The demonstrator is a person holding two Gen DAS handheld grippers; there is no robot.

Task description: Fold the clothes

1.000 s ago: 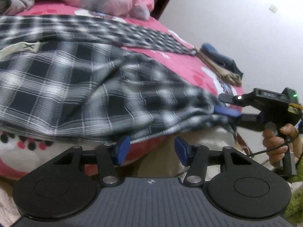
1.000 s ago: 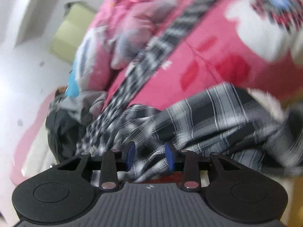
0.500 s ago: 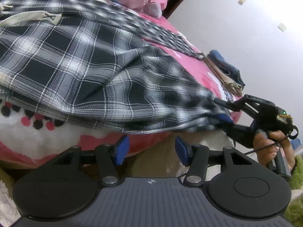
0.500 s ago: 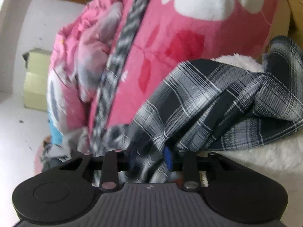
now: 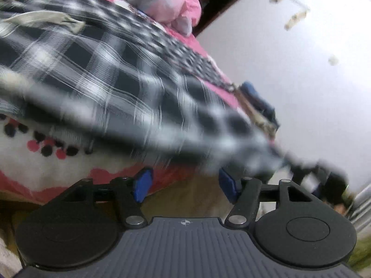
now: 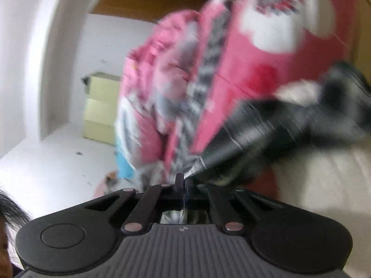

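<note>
One plaid garment (image 5: 97, 69) lies across the pink bed (image 5: 30, 166), one checked strip (image 5: 185, 53) beyond it, one small clothes pile (image 5: 259, 102) near the wall. The left claw (image 5: 183, 183) is opening, nothing between its two blue pads, just below the garment's edge. The right claw (image 6: 184, 185) is clamped tight on a pinched corner of the garment (image 6: 266, 134)

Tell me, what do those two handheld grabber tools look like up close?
The left gripper and right gripper look alike: a dark grey ribbed body with a small crosshair-like mark, two round black discs, and black link arms with silver pivot pins. The left one's fingers end in blue pads. No cables or sleeves are visible.
</note>
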